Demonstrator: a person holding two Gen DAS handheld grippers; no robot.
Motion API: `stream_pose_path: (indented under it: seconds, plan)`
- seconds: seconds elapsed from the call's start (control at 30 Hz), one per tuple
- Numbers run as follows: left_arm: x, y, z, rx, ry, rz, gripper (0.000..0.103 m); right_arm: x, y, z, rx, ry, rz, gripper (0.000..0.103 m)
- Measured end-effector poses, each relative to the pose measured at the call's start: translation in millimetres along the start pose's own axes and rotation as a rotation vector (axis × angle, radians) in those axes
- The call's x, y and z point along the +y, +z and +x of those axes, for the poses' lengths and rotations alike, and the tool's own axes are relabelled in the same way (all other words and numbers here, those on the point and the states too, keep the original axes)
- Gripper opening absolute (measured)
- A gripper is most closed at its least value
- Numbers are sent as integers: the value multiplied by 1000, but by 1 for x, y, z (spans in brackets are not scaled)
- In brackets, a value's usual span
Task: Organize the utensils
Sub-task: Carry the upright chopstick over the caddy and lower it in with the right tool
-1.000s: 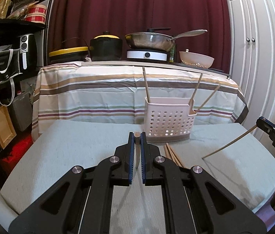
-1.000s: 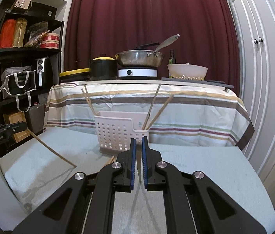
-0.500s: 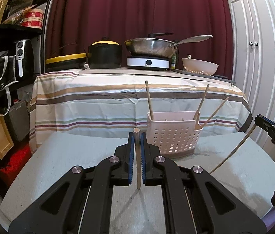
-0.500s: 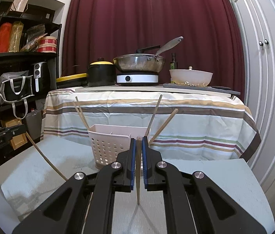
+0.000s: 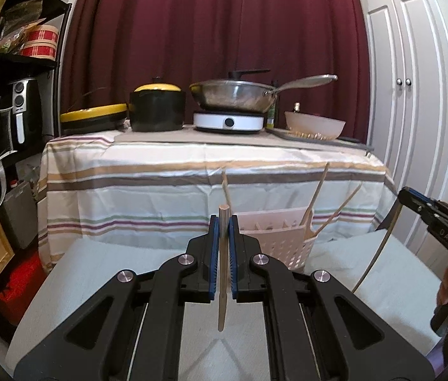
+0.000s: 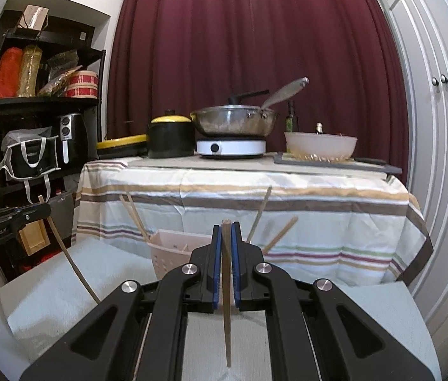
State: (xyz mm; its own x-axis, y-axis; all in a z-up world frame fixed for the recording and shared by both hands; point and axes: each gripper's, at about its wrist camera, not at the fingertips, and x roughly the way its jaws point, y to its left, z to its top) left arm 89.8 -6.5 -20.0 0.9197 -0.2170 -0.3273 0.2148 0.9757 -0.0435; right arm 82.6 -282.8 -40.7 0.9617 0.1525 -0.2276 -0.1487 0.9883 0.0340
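My left gripper (image 5: 223,222) is shut on a wooden chopstick (image 5: 222,289) that hangs down between the blue pads, its tip above the grey table. My right gripper (image 6: 225,228) is shut on another chopstick (image 6: 226,311), also held upright. A pale perforated utensil basket (image 5: 274,241) stands just beyond the left gripper, slightly right, with a few chopsticks (image 5: 316,193) leaning in it. The basket also shows in the right wrist view (image 6: 173,254), ahead and left. Each gripper is seen from the other view: the right one (image 5: 404,195) and the left one (image 6: 44,211).
Behind stands a striped-cloth table (image 5: 211,171) with a black pot (image 5: 157,108), a pan on a hob (image 5: 233,95) and a bowl (image 5: 314,125). Black shelves (image 6: 43,101) are at left, white cupboard doors (image 5: 414,127) at right.
Both grippers have risen, lifting their chopsticks off the table and turning them from slanted to nearly upright. The basket now sits lower in both views.
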Motion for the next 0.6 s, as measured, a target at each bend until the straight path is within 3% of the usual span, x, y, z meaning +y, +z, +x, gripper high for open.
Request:
stream_pose_path:
  seconds: [0.6]
  plan:
    - [-23, 73, 20, -118, -79, 39, 7, -9, 69, 25, -159, 51, -20, 7]
